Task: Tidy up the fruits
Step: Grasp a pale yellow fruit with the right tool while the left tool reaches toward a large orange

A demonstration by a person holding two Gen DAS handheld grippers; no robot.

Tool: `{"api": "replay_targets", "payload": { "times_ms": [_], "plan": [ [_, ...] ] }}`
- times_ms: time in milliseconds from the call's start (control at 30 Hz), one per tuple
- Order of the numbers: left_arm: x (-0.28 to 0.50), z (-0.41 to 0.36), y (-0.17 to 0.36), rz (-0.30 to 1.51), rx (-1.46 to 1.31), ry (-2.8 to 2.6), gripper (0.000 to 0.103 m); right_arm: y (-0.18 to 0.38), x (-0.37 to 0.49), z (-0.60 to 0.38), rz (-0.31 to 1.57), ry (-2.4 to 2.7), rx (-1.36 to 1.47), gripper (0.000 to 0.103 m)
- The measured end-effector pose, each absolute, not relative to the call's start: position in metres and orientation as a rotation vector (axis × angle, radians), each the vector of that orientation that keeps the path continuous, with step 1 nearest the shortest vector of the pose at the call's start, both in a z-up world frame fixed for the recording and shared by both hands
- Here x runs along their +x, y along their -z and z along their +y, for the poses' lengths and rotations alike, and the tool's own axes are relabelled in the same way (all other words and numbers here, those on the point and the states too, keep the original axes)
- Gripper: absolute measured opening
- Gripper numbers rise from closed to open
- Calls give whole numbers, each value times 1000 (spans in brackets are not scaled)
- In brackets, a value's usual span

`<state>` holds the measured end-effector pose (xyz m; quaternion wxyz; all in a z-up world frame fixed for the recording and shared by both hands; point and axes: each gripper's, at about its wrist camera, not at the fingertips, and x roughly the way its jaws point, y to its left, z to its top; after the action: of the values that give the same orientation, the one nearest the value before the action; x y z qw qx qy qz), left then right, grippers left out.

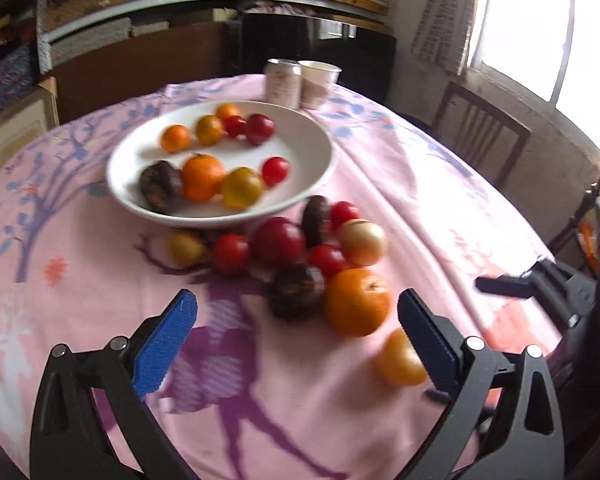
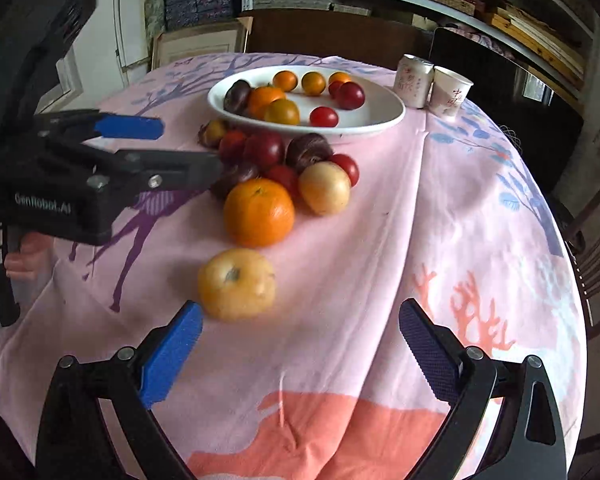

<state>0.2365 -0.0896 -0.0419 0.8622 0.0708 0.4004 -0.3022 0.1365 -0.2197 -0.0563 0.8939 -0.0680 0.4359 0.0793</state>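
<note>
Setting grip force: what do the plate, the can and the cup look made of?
Plate: looks like glazed white ceramic, smooth and glossy, though melamine is possible. Can: thin metal, with a silvery rim and printed wall. Cup: probably paper, matte white with a rolled lip and red print.

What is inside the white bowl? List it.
The white bowl holds small round fruits: oranges such as, red ones like, yellow-orange ones like, and a dark purple one. Anything lying behind these is covered.

Plate (image 1: 316,184) hides yellow fruit (image 1: 186,246) (partly).
</note>
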Motion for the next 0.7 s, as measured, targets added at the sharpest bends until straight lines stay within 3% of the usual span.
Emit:
{"api": "replay_targets", "payload": {
  "times_ms": [267, 300, 333, 400, 433, 500, 533, 600, 700],
  "plan": [
    [233, -135, 69, 926, 226, 612, 99, 65, 157, -222, 922, -176, -33, 99],
    [233, -139, 72, 919, 250, 586, 95, 66, 159, -221, 930, -192, -23, 92],
    [231, -141, 73, 891, 274, 554, 79, 66, 160, -220, 932, -222, -5, 84],
    [231, -142, 74, 862, 293, 553, 72, 64, 156, -212, 921, -306, 31, 42],
    [232, -140, 74, 877, 275, 576, 63, 63, 154, -206, 917, -291, 5, 43],
    [233, -137, 75, 918, 217, 625, 57, 62, 152, -201, 919, -273, -22, 43],
    [232, -138, 74, 929, 205, 668, 25, 62, 151, -201, 920, -273, -16, 43],
    [226, -145, 75, 929, 253, 677, 2, 60, 147, -204, 930, -270, 9, 43],
    [228, -147, 80, 913, 288, 654, 2, 58, 136, -212, 938, -256, 21, 43]
  ]
}}
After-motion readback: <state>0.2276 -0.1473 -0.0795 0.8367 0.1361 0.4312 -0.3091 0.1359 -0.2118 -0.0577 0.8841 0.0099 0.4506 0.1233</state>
